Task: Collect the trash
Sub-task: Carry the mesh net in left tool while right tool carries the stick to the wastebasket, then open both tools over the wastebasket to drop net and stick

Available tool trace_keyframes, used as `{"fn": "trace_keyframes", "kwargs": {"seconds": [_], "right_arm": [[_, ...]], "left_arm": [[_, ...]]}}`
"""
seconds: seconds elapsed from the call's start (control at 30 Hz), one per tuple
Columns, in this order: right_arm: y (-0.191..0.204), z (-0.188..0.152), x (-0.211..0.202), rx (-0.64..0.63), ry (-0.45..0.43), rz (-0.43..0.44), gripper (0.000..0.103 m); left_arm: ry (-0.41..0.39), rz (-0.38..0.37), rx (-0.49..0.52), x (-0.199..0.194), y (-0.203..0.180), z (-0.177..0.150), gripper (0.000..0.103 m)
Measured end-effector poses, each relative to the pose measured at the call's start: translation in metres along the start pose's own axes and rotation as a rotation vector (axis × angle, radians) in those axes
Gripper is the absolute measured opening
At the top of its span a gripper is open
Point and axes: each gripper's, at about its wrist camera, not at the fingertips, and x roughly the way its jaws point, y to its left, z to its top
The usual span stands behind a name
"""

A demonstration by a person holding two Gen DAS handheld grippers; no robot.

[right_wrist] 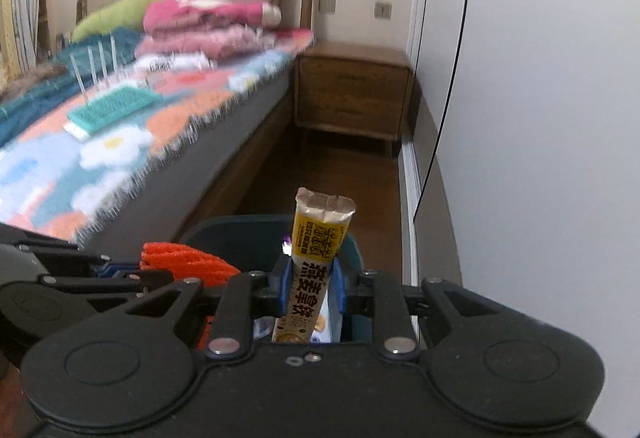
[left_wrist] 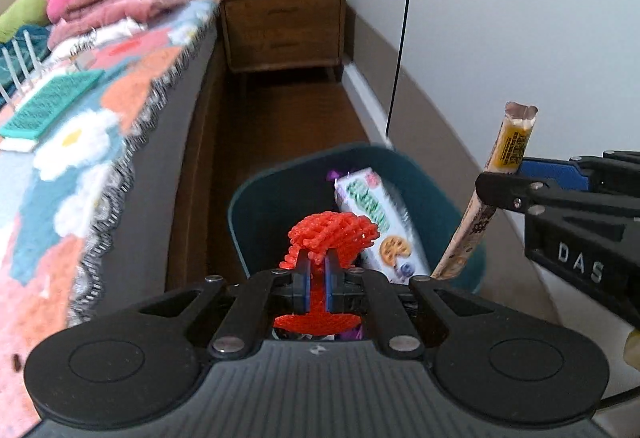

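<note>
The foam net [left_wrist: 334, 234] was bright orange-red with an open mesh pattern. The snack stick wrapper [right_wrist: 320, 250] was yellow and tan with dark lettering. The bin [left_wrist: 256, 206] was dark teal. The bed cover [left_wrist: 100, 126] showed white daisies on blue, pink and orange patches. The nightstand [left_wrist: 282, 26] was brown wood, perhaps walnut-toned.

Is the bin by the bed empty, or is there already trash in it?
Not empty. The bin already holds a snack box leaning against its inner wall, with something purple behind it.

floor [left_wrist: 280, 118], bin [left_wrist: 248, 222], nightstand [left_wrist: 282, 26]
</note>
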Motion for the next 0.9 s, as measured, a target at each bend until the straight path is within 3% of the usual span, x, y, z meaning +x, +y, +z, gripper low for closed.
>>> {"fn": "trace_keyframes", "kwargs": {"seconds": [0.23, 0.4, 0.73, 0.9], "right_arm": [[0.007, -0.028, 0.048, -0.051, 0.111, 0.019, 0.021], [0.005, -0.043, 0.068, -0.043, 0.173, 0.038, 0.021], [0.002, -0.053, 0.07, -0.021, 0.234, 0.058, 0.034], [-0.001, -0.051, 0.048, -0.008, 0.213, 0.056, 0.04]], "left_arm": [[0.116, 0.036, 0.021, 0.066, -0.002, -0.013, 0.006], [0.17, 0.027, 0.032, 0.092, -0.002, -0.018, 0.006], [0.239, 0.05, 0.058, 0.109, -0.011, -0.027, 0.008], [0.223, 0.042, 0.054, 0.09, -0.014, -0.024, 0.021]]}}
